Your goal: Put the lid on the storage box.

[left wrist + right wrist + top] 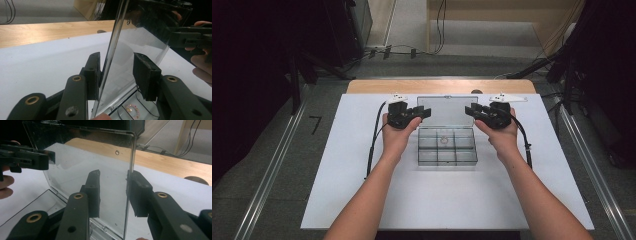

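A clear plastic compartment box [427, 157] stands mid-table with its lid [447, 111] raised upright. A small pinkish ring [444, 140] lies in one compartment, also seen as the ring [132, 110] below the left jaws. My left gripper [424, 112] straddles the lid's left edge [112, 50]; one pad [93, 75] is close against it and the other stands off, so the jaws are open. My right gripper [471, 110] straddles the right edge [130, 170] the same way, its jaws open with a wide gap [113, 192]. Each gripper view shows the other gripper [190, 37] [25, 157] across the lid.
The box rests on a white board [362, 175] over a wooden table [437, 86]. A small dark round object [477, 91] sits behind the lid at the board's far edge. Cables trail from both grippers along the board. Dark stands and floor cables lie beyond the table.
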Available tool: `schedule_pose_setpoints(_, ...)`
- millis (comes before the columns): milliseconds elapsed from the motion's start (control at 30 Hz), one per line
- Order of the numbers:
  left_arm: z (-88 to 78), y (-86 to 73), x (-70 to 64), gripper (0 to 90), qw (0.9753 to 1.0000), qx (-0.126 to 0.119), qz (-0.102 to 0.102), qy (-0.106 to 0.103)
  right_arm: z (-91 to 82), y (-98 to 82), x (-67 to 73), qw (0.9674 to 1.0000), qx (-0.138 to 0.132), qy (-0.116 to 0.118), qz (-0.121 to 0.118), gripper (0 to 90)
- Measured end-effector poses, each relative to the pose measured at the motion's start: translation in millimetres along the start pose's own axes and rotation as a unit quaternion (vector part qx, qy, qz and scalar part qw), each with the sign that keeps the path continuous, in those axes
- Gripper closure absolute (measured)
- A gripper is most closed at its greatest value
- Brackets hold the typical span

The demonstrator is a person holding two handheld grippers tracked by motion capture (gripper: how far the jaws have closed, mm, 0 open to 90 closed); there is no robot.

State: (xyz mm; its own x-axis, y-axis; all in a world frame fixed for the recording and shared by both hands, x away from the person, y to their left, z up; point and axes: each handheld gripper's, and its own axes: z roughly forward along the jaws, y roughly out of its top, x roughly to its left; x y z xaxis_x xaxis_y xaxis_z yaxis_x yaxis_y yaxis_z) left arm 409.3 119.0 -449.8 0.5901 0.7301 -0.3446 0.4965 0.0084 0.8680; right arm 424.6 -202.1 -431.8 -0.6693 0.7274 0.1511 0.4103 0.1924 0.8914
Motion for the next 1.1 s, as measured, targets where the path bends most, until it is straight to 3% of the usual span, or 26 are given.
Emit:
schedule_pose_setpoints(133,-3.6,-1.2,-1.5,55.3,1.0000,0.002,-0.002,-0.008,-4.7,-2.4,4.2,0.9999,-0.006,0.002,-0.013,62.0)
schedule_pose_setpoints(200,-6.7,-1.7,-3.4,45.7,1.0000,0.000,-0.004,-0.009,-7.2,-4.2,6.0,0.9998,-0.009,0.002,-0.018,62.0)
schedule_pose_setpoints(300,-12.4,-2.8,-5.3,41.2,0.9999,0.000,0.002,-0.013,-9.8,-6.0,7.9,0.9996,-0.011,0.003,-0.025,61.8)
schedule_pose_setpoints(433,-20.2,-6.6,-7.6,40.9,0.9999,0.002,-0.002,-0.015,-11.6,-7.0,9.3,0.9995,-0.013,0.004,-0.028,61.5)
schedule_pose_setpoints(600,-28.2,-11.9,-7.1,43.5,0.9999,0.010,0.000,-0.003,-14.5,-9.0,11.0,0.9993,-0.016,0.006,-0.032,61.2)
schedule_pose_setpoints(767,-33.0,-19.9,-4.0,56.4,0.9997,0.023,0.004,-0.003,-18.1,-11.9,13.0,0.9991,-0.019,0.007,-0.036,60.7)
schedule_pose_setpoints(867,-35.1,-25.1,-1.7,65.9,0.9996,0.026,-0.005,-0.012,-19.8,-13.2,14.2,0.9991,-0.018,0.008,-0.037,60.5)
schedule_pose_setpoints(1000,-36.5,-28.6,1.0,79.0,0.9995,0.029,-0.013,-0.006,-21.8,-14.8,14.9,0.9991,-0.018,0.008,-0.038,60.3)
schedule_pose_setpoints(1100,-37.3,-30.2,1.3,84.5,0.9994,0.027,-0.018,-0.010,-22.8,-15.9,15.5,0.9989,-0.021,0.010,-0.040,60.2)
